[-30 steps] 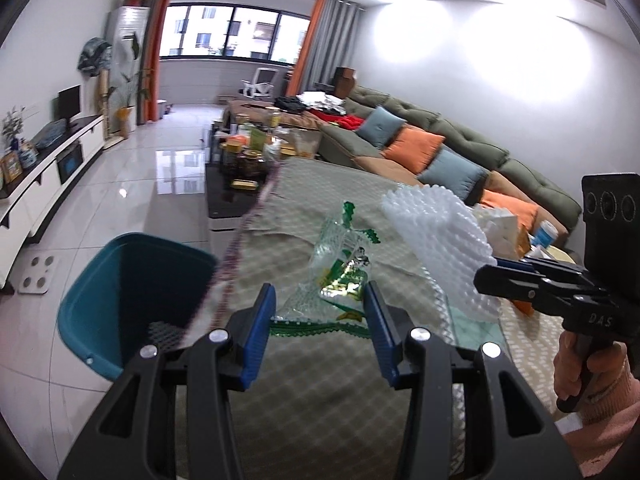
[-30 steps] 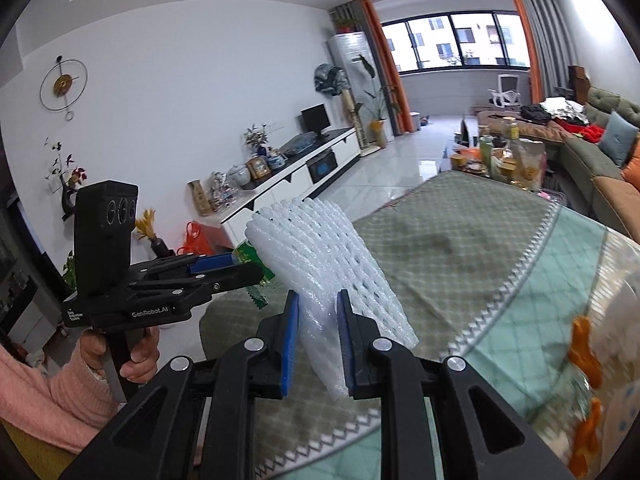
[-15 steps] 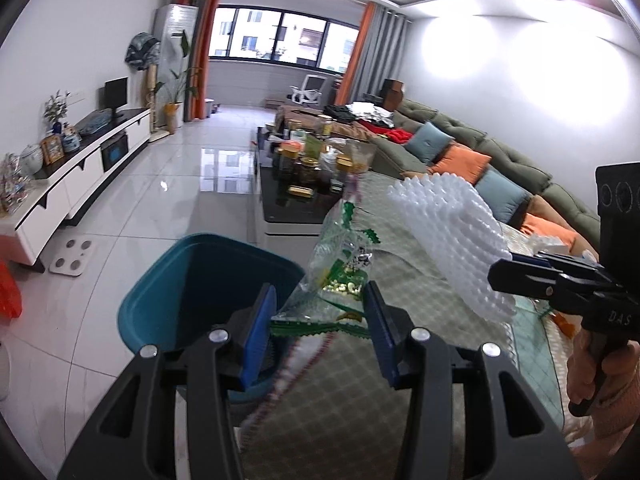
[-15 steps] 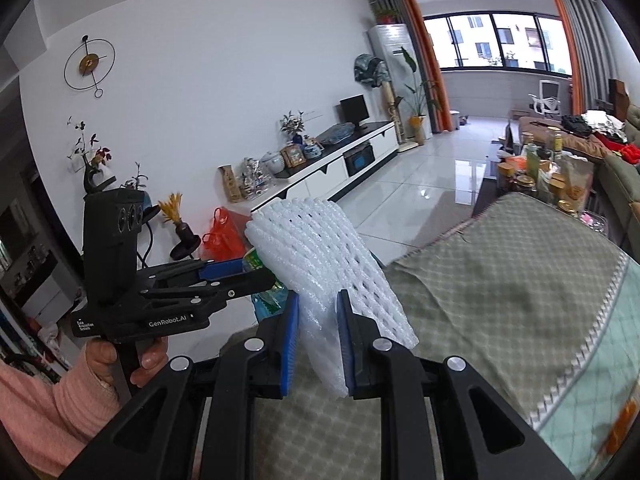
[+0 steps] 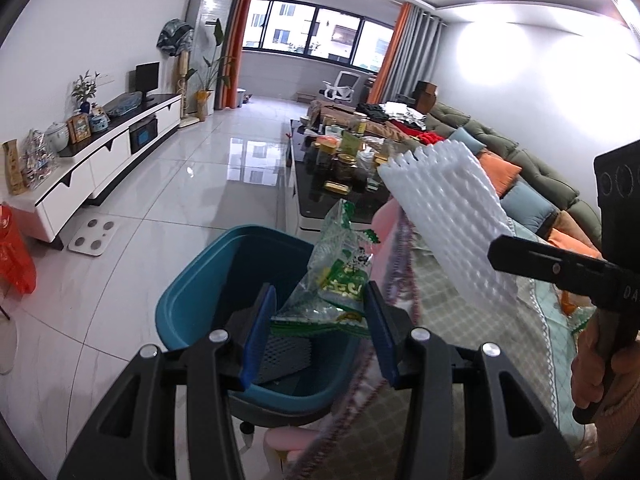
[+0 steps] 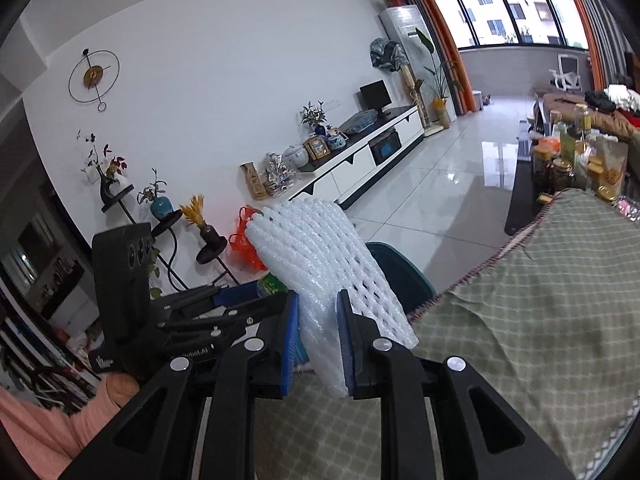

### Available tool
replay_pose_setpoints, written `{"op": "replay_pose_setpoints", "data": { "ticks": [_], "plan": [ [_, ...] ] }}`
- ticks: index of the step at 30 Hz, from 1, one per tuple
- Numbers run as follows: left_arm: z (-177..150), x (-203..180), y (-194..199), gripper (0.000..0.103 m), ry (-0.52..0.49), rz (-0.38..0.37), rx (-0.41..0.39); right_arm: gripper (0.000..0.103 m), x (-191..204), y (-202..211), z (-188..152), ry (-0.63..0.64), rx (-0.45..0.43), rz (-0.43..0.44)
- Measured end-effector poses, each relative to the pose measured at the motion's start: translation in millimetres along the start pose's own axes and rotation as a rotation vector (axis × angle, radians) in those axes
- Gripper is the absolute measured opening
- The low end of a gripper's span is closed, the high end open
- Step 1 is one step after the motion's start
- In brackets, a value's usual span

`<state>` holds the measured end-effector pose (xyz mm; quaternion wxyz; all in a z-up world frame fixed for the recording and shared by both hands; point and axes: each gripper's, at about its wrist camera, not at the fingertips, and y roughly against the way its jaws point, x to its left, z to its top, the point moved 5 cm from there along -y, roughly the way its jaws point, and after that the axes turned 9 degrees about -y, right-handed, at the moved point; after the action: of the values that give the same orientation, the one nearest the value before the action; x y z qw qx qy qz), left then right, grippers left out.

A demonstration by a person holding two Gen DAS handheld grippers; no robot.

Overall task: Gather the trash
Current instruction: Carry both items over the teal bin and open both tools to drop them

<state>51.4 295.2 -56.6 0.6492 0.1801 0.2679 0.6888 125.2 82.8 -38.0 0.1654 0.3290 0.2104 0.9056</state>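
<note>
My left gripper [image 5: 318, 326] is shut on a clear and green snack wrapper [image 5: 336, 276] and holds it above the teal bin [image 5: 208, 280], which stands on the floor beside the table. My right gripper [image 6: 318, 344] is shut on a white foam fruit net [image 6: 320, 256] and holds it over the table edge, close to the bin [image 6: 404, 276]. The foam net [image 5: 448, 216] and the right gripper's body also show at the right of the left wrist view. The left gripper's body shows at the left of the right wrist view.
The table wears a green checked cloth [image 6: 540, 312]. A black coffee table [image 5: 340, 196] crowded with jars stands beyond the bin. A sofa with cushions [image 5: 520, 184] runs along the right wall. A white TV cabinet [image 5: 100, 156] lines the left wall. An orange bag [image 5: 16, 248] sits on the floor.
Both grippers swung left, off the tabletop toward the bin. The wrapper now hangs over the bin's opening, and the foam net has come to the table edge beside it.
</note>
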Motion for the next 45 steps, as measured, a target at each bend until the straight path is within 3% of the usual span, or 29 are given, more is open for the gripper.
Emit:
{"op": "replay_pose_setpoints", "data": {
  "ticks": [9,21,31,33,37,45],
  "plan": [
    [-8.7,24.5,-17.7,0.046,0.046,0.034,0.037,0.019,-9.2,-32.3,8.1,-0.062,0.045,0.022],
    [-19.4,41.4,-41.4,0.046,0.107,0.069,0.089,0.020,-10.4,-76.4,16.1,-0.063,0.113,-0.038],
    [-21.8,52.0,-59.0,0.049,0.121,0.079,0.116,0.031,-23.0,-103.7,16.7,-0.107,0.167,-0.113],
    [-22.5,53.4,-63.2,0.055,0.129,0.078,0.121,0.032,-23.7,-106.5,16.6,-0.119,0.172,-0.118],
    [-26.2,52.5,-65.1,0.061,0.144,0.071,0.118,0.044,-27.4,-107.6,16.1,-0.133,0.168,-0.129],
    [-24.4,50.4,-52.8,0.068,0.164,0.083,0.070,0.044,-28.1,-84.4,20.2,-0.131,0.126,-0.104]
  ]
}}
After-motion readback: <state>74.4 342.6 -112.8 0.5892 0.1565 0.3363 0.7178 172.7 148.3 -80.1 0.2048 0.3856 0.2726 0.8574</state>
